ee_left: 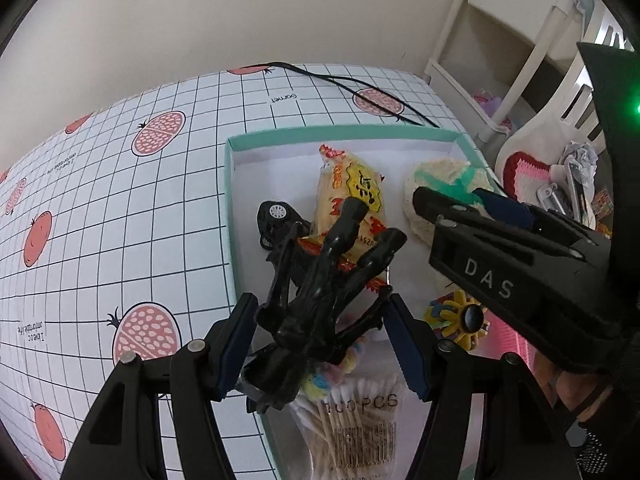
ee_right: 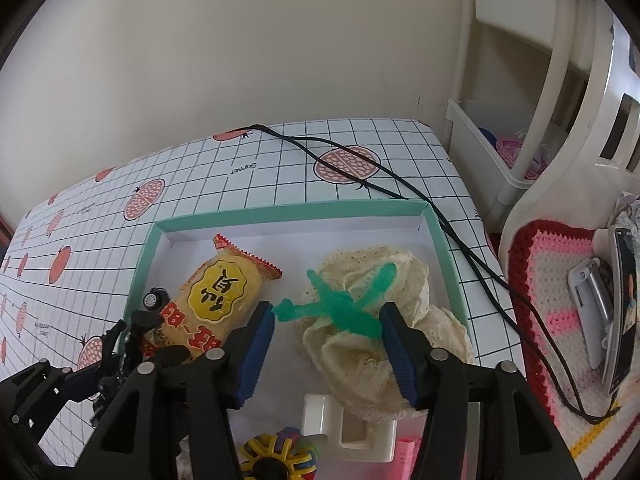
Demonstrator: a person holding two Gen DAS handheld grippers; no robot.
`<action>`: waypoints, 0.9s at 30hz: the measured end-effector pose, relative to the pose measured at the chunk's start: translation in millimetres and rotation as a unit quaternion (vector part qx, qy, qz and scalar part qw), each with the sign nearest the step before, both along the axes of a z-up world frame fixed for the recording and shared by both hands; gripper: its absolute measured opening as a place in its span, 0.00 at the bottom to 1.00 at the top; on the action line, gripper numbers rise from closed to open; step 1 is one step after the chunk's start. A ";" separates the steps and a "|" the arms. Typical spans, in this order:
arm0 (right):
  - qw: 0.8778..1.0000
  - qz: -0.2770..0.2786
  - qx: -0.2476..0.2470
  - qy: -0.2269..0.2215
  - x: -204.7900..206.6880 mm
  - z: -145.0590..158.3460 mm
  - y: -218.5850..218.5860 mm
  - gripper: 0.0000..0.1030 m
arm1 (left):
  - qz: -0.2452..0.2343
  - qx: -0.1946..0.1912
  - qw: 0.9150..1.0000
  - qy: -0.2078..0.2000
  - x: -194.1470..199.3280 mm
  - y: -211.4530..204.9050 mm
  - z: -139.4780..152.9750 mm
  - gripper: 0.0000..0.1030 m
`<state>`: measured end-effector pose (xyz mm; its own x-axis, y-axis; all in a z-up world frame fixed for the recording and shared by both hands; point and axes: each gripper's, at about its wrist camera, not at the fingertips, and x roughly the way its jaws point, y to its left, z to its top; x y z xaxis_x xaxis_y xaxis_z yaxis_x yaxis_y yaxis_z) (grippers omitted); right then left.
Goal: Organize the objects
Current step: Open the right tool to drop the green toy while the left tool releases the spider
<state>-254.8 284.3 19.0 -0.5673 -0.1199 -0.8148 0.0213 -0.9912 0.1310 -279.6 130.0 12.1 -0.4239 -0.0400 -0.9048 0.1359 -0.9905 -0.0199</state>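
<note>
Now left gripper (ee_left: 320,340) clamps a black toy (ee_left: 316,292) over the box (ee_right: 448,256), at 7 o'clock edge. Right gripper (ee_right: 326,344) pinches a green toy (ee_right: 340,308) above the cream cloth (ee_right: 400,320), at 3 o'clock.

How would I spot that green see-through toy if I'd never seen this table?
Find the shallow teal-rimmed box on the pomegranate-print tablecloth. In its right half lies a crumpled cream lace cloth. The green translucent toy sits on that cloth, between the fingers of the right claw; nothing else there is green, see-through and winged like a dragonfly.
</note>
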 end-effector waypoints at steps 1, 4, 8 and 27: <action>1.000 0.001 0.001 0.000 0.4 0.9 -0.9 0.62 | -0.002 0.000 1.000 -0.001 0.1 0.0 1.0 0.64; 1.000 0.004 0.004 0.000 1.3 3.8 -3.0 0.62 | -0.005 0.000 1.000 0.001 0.7 0.2 3.6 0.64; 1.000 0.006 0.007 0.000 1.1 6.3 -4.5 0.66 | -0.007 0.002 1.000 0.000 -0.3 -0.5 4.1 0.64; 1.000 -0.009 0.000 0.010 8.4 18.3 1.7 0.68 | 0.002 0.004 1.000 0.016 1.4 -9.6 15.2 0.66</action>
<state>-246.3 286.0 37.3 -0.5853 -0.1092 -0.8034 0.0059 -0.9914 0.1305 -278.2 120.4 27.3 -0.4528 -0.0348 -0.8909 0.1382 -0.9899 -0.0315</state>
